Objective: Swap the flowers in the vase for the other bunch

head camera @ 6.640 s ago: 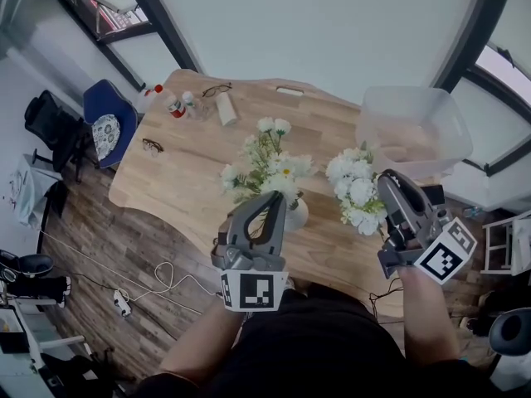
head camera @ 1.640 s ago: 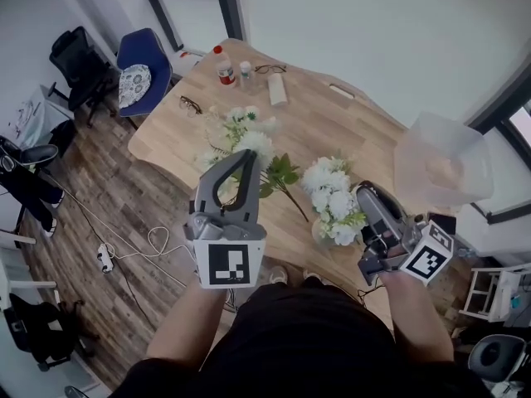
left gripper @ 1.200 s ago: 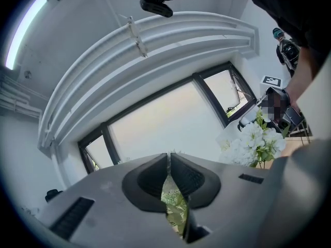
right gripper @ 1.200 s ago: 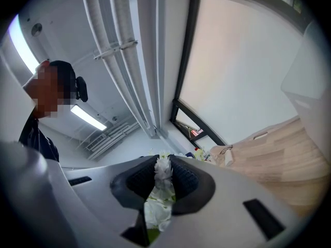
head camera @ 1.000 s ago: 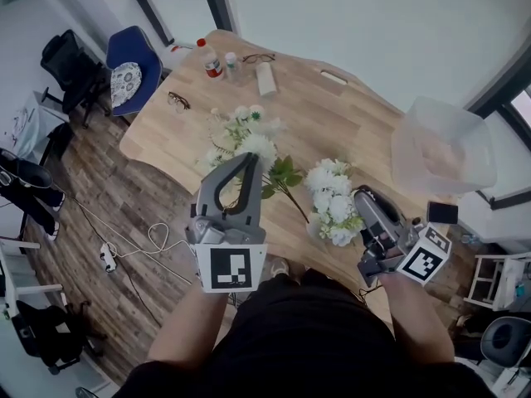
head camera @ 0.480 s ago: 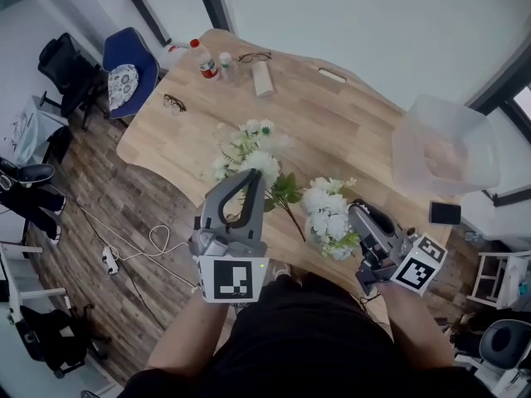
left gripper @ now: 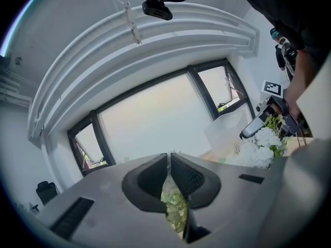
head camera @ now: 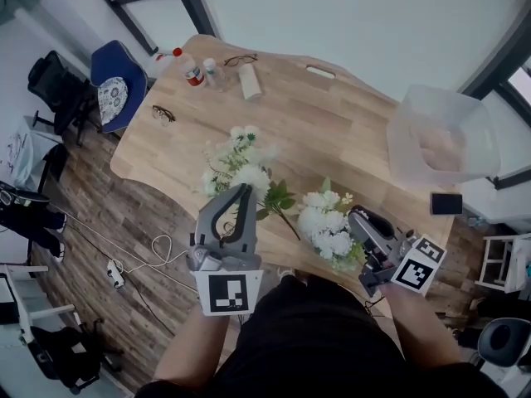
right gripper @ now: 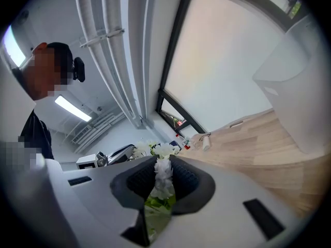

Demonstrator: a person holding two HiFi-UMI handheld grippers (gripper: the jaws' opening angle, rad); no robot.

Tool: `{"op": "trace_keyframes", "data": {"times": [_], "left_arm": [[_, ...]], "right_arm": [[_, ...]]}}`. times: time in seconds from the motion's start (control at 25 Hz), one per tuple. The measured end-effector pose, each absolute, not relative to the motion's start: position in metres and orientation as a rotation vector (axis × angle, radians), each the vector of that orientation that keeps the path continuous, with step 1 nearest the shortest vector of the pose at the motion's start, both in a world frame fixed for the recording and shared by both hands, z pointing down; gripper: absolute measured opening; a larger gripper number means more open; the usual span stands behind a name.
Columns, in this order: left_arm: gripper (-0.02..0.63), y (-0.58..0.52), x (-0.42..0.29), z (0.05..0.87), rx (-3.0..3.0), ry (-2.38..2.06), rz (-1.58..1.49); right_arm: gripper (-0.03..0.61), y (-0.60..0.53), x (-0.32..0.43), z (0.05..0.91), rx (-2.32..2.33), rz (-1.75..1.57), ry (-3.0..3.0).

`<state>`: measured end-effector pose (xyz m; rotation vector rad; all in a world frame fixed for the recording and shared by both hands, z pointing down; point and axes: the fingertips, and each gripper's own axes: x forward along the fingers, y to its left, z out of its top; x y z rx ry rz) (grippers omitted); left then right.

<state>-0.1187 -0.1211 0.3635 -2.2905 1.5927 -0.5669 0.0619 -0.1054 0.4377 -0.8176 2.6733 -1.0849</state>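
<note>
Over the wooden table (head camera: 348,131), my left gripper (head camera: 242,191) is shut on the stems of a mixed bunch of white flowers and green leaves (head camera: 236,157). In the left gripper view the jaws (left gripper: 169,161) pinch thin green stems (left gripper: 173,205). To the right, my right gripper (head camera: 354,215) is shut on the stems of an all-white bunch (head camera: 326,226). That bunch's blooms (right gripper: 163,172) stand between the jaws (right gripper: 163,164) in the right gripper view. The vase does not show; it may be hidden under the white bunch.
A clear plastic box (head camera: 440,139) stands at the table's right end, with a dark phone (head camera: 446,203) in front of it. Bottles (head camera: 192,73), two pairs of glasses (head camera: 163,114) and a white roll (head camera: 249,81) lie at the far left. A blue chair (head camera: 112,89) stands beyond.
Both grippers have sunk toward the table with their bunches still held. The two bunches keep about the same distance from each other.
</note>
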Motion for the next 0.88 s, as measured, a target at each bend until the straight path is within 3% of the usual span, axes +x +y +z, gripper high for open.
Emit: {"op": "trace_keyframes", "data": {"times": [0.32,0.6,0.88], "left_arm": [[0.025,-0.126,-0.117,0.366,-2.305,1.593,-0.540],[0.024,-0.129,-0.124,0.354,-2.272,1.599,-0.518],[0.023,-0.128,-0.122,0.345,-2.258,1.559,-0.514]], "right_arm": [[0.081,-0.104,0.060,0.431,-0.776,-0.990,2.724],[0.177,-0.111,0.070,0.412,-0.804,-0.867,2.775],[0.181,-0.137,0.100,0.375,-1.030,-0.621,2.697]]}}
